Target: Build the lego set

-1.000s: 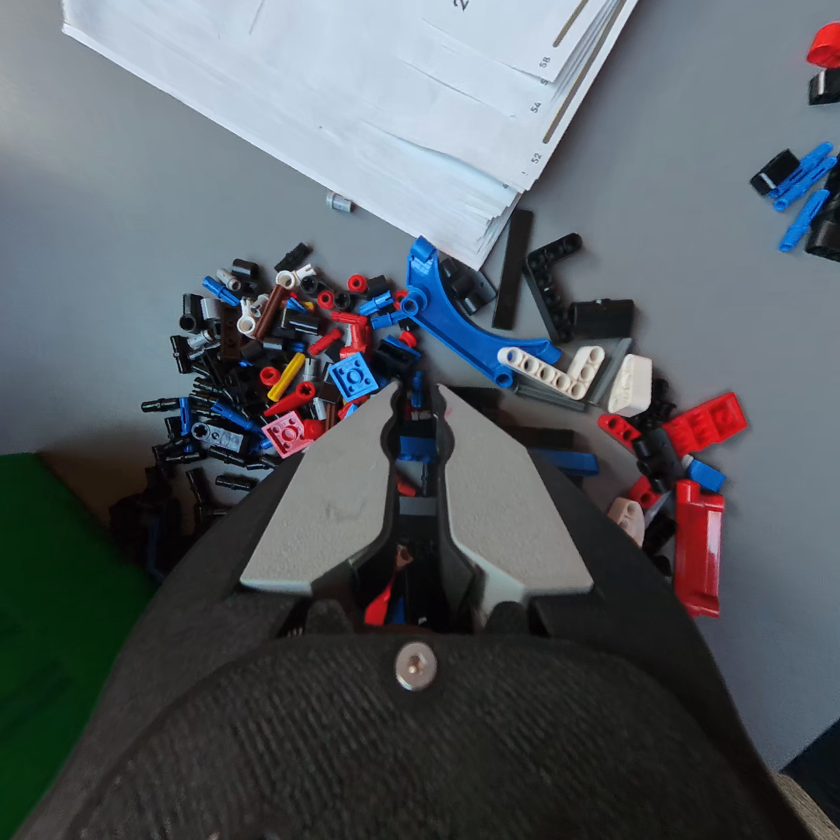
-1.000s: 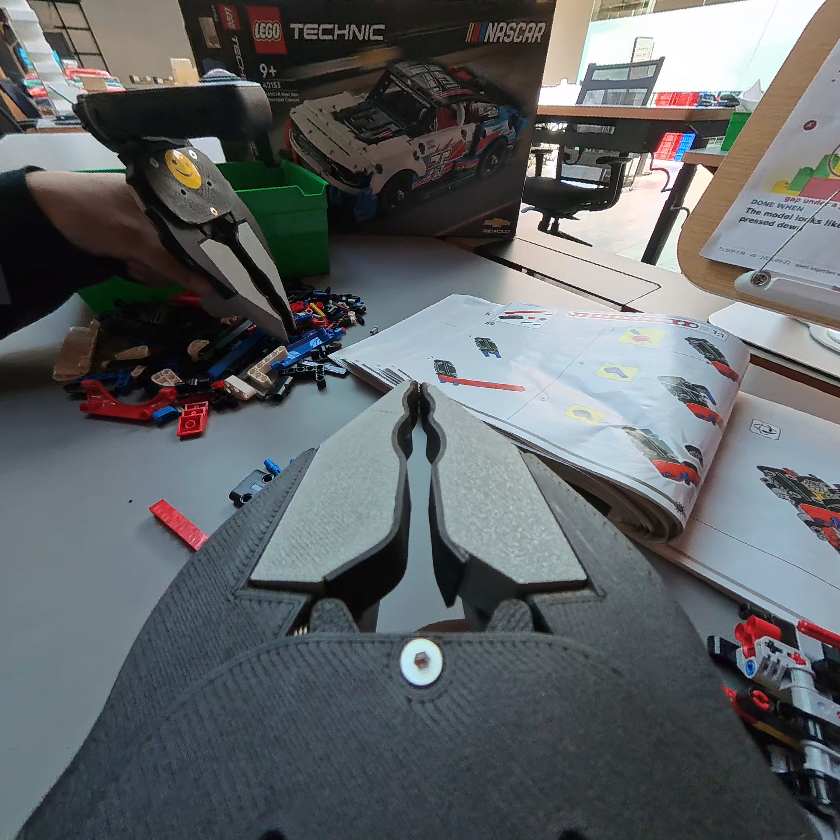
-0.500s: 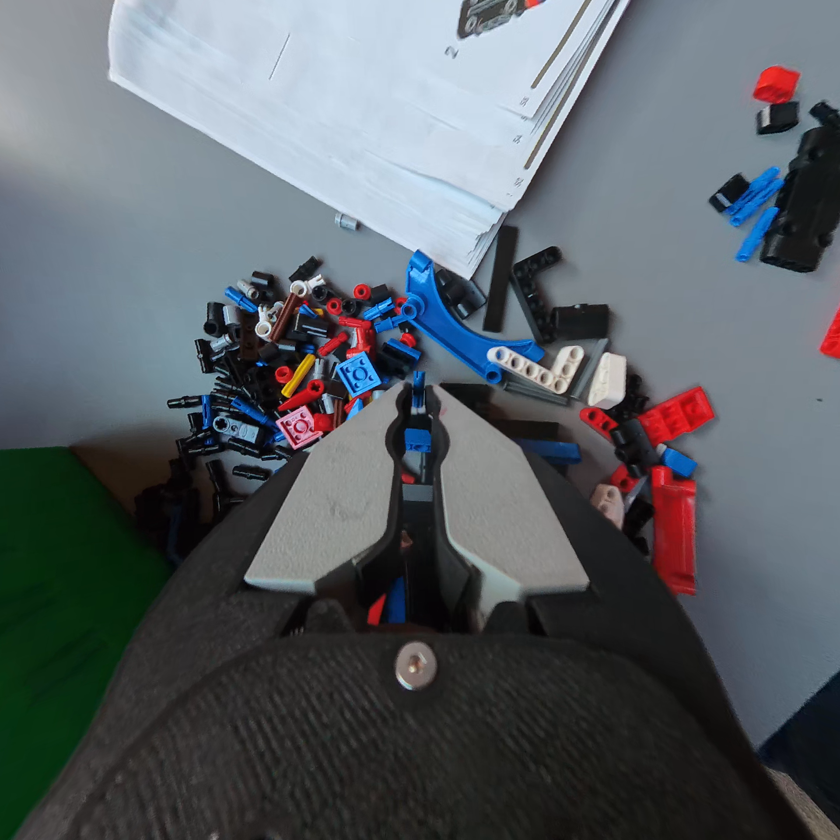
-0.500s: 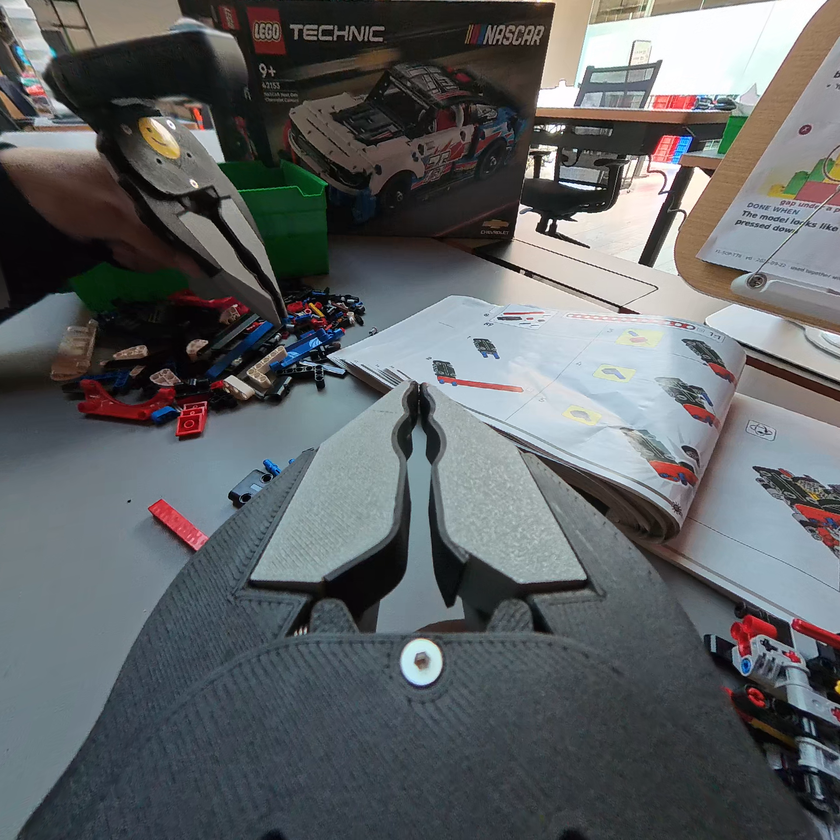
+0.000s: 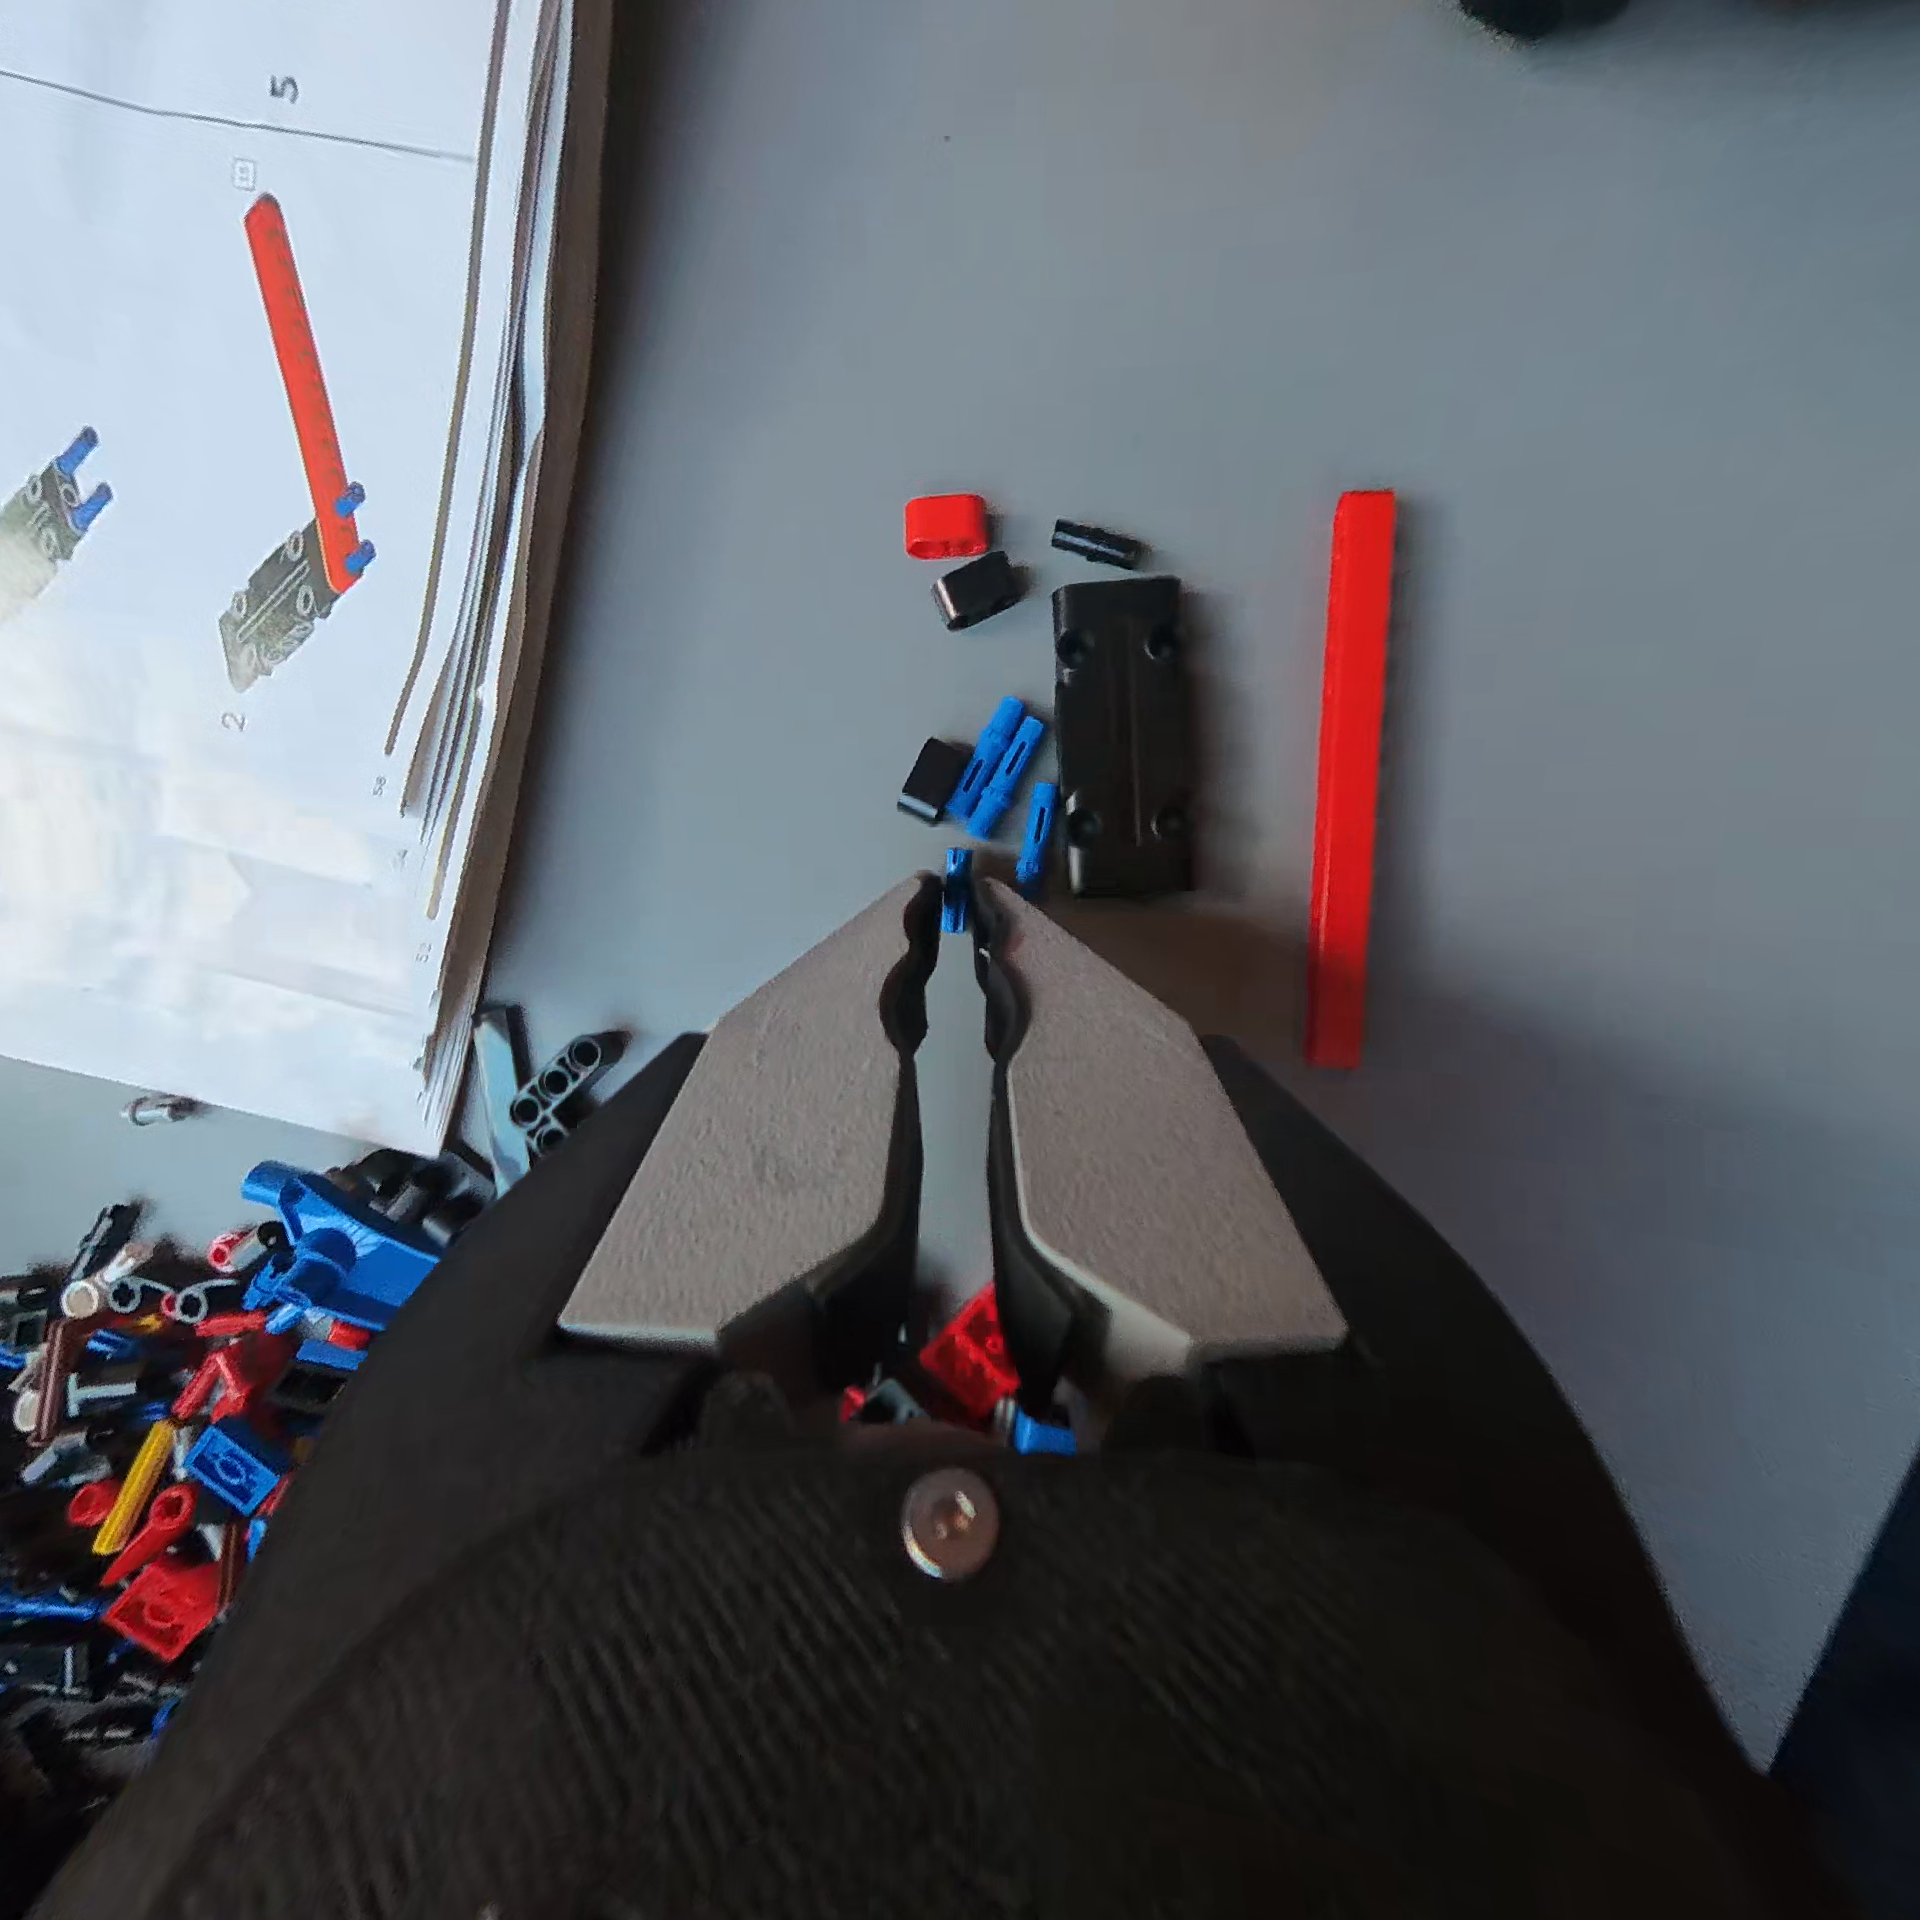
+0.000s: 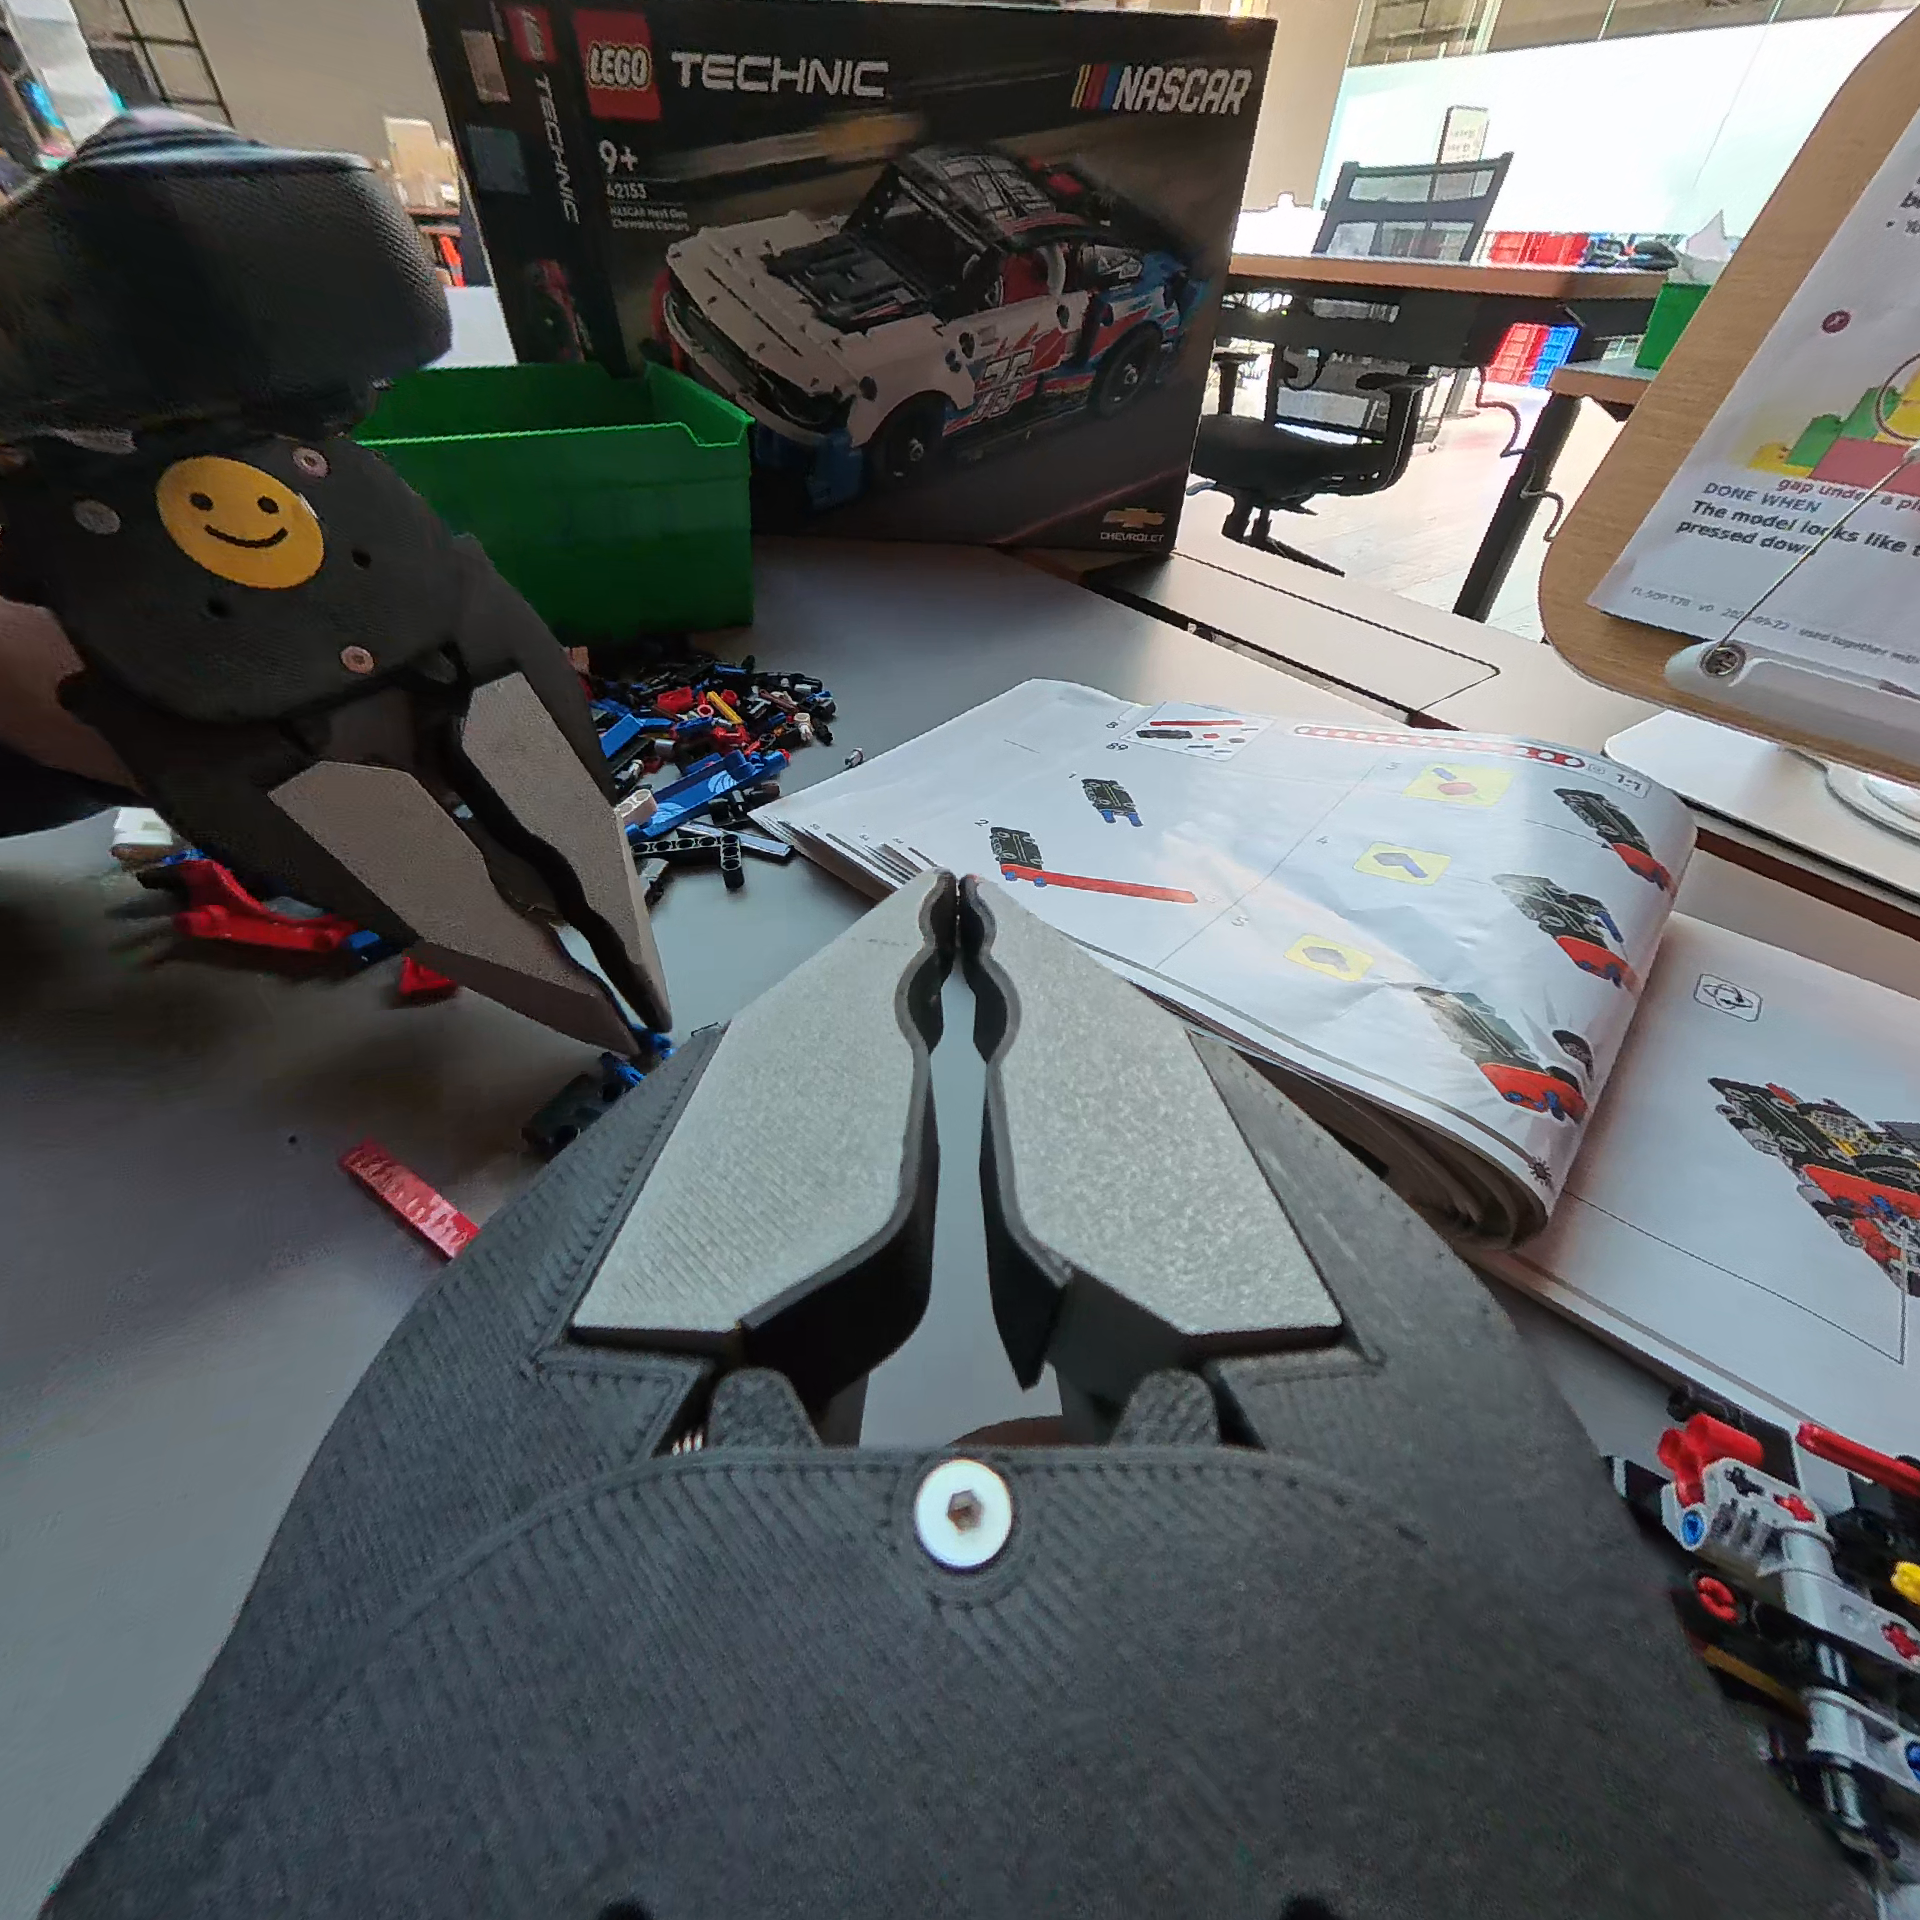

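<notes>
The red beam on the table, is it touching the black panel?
No, the red beam lies apart from the black panel, with bare grey table showing between them.

Brick pile (image 5: pixel 156 1382) running off left edge, half hiding under left claw (image 5: pixel 957 902) body, blurring. Booklet (image 5: pixel 208 520) cropping at top and left edges. Dark object (image 5: pixel 1538 10) cutting off at top edge, kind unclear. Part-built model (image 6: pixel 1808 1558) spilling past right edge.
</notes>
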The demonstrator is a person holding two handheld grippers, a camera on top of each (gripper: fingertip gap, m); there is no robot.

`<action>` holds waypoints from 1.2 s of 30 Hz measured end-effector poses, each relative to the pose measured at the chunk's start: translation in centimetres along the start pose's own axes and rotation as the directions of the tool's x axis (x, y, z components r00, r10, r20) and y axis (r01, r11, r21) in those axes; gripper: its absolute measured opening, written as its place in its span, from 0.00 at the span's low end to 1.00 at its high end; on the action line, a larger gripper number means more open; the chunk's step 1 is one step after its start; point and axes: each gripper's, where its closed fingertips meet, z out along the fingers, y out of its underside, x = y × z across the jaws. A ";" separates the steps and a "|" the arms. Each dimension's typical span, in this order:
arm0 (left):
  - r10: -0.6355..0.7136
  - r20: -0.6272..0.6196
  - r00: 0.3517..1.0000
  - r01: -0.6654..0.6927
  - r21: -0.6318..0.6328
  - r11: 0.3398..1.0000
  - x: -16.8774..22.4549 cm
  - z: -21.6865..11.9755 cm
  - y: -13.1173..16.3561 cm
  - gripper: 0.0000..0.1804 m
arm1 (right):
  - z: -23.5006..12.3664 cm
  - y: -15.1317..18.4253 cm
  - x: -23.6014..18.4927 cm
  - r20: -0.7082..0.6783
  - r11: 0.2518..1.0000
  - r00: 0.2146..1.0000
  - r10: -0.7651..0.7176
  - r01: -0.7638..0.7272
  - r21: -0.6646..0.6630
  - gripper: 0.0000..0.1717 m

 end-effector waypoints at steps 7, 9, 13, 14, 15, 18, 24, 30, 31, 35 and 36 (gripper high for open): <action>-0.058 -0.089 0.994 0.059 0.005 0.998 0.9 0.0 -0.1 0.08 | 0.0 0.1 0.0 -0.003 1.000 1.000 -0.006 0.006 -0.007 0.00; -0.065 -0.096 0.993 0.066 0.006 0.998 0.8 -0.2 0.0 0.08 | 0.1 0.2 0.0 -0.004 1.000 1.000 -0.004 0.004 -0.008 0.00; -0.083 -0.119 0.989 0.087 0.030 0.996 0.5 -1.2 -0.2 0.08 | 0.1 0.3 0.1 -0.007 1.000 1.000 -0.003 0.003 -0.011 0.00; -0.085 -0.118 0.989 0.090 0.038 0.995 0.3 -1.4 -0.2 0.08 | 0.1 0.3 0.1 -0.008 1.000 1.000 -0.004 0.004 -0.012 0.00; -0.087 -0.117 0.989 0.093 0.044 0.995 0.1 -1.7 -0.2 0.08 | 0.1 0.3 0.1 -0.008 1.000 1.000 -0.005 0.004 -0.012 0.00; -0.105 -0.106 0.989 0.113 0.073 0.991 -0.8 -2.9 -0.5 0.08 | 0.1 0.3 0.1 -0.006 1.000 1.000 -0.004 0.004 -0.012 0.00; -0.145 -0.049 0.988 0.151 0.126 0.981 -3.5 -5.8 -0.4 0.09 | 0.1 0.3 -0.1 -0.001 1.000 1.000 -0.009 0.009 -0.013 0.00; -0.086 -0.346 0.934 0.199 0.305 0.931 1.6 -8.0 -4.4 0.08 | 0.3 0.5 0.2 -0.003 1.000 1.000 -0.001 0.001 -0.022 0.00; -0.045 -0.396 0.917 0.176 0.301 0.937 3.9 -7.6 -4.8 0.08 | 0.3 0.5 0.3 -0.005 1.000 1.000 0.001 -0.002 -0.019 0.00; 0.167 -0.423 0.891 -0.074 0.228 0.971 13.4 -4.0 -4.8 0.09 | 0.2 0.4 0.4 -0.009 1.000 1.000 0.014 -0.014 -0.010 0.00; 0.221 -0.395 0.892 -0.135 0.235 0.963 15.2 -3.1 -4.9 0.08 | 0.2 0.4 0.4 -0.009 1.000 1.000 0.014 -0.014 -0.010 0.00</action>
